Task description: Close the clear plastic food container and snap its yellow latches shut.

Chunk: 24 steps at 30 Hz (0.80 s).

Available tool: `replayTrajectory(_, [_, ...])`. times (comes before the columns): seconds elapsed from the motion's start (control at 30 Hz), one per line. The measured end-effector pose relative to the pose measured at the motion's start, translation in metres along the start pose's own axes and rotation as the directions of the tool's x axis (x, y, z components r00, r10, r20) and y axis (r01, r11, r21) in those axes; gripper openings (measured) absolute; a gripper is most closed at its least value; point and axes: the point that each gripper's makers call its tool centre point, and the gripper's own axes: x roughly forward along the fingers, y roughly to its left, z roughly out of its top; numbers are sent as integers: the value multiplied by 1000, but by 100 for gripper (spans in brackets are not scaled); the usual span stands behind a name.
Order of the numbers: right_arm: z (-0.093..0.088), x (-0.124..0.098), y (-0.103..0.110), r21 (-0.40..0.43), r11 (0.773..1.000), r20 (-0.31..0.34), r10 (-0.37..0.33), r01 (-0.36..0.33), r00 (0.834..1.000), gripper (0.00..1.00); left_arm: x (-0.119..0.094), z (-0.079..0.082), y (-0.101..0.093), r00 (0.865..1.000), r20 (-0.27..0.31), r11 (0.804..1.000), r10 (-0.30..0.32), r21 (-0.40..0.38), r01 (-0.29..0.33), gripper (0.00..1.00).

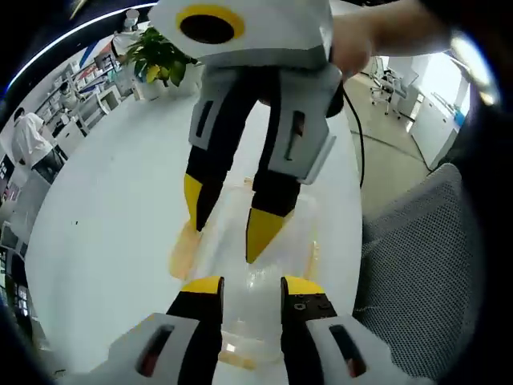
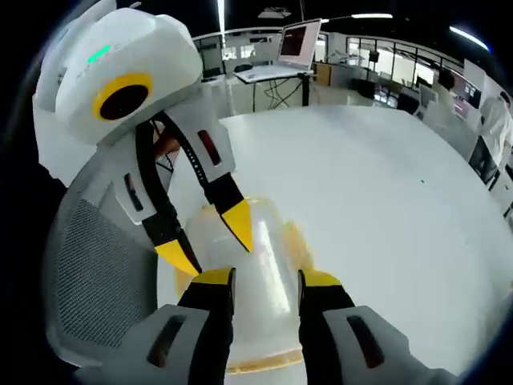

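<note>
The clear plastic container (image 1: pixel 250 313) lies on the white table (image 1: pixel 112 208) with its lid down, and yellowish latches (image 1: pixel 183 253) show at its sides. My left gripper (image 1: pixel 251 287) hovers over its near end, jaws a little apart above the lid. My right gripper (image 1: pixel 227 220) comes in from the opposite end, yellow tips parted over the lid. In the right gripper view the container (image 2: pixel 260 241) sits between the right gripper (image 2: pixel 266 278) and the left gripper (image 2: pixel 208 241), with a latch (image 2: pixel 298 237) on one side. I cannot tell if the tips touch the lid.
A grey mesh chair (image 1: pixel 433 241) stands close to the table edge beside the container, also in the right gripper view (image 2: pixel 96 265). A potted plant (image 1: pixel 160 56) stands at the table's far end. A laptop (image 2: pixel 292 44) is on a distant desk. A hand (image 1: pixel 377 36) holds the right gripper.
</note>
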Motion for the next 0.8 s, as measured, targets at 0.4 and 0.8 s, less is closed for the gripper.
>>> replayTrajectory(0.4, [-4,14,-2,-6,988,-136,153,-155,979,33,-2,0,-13,1000,-11,999,20,31,-19,37])
replayTrajectory(0.8, [-12,20,0,25,972,-223,233,-234,946,32,6,-1,-28,998,-53,992,22,127,-15,37])
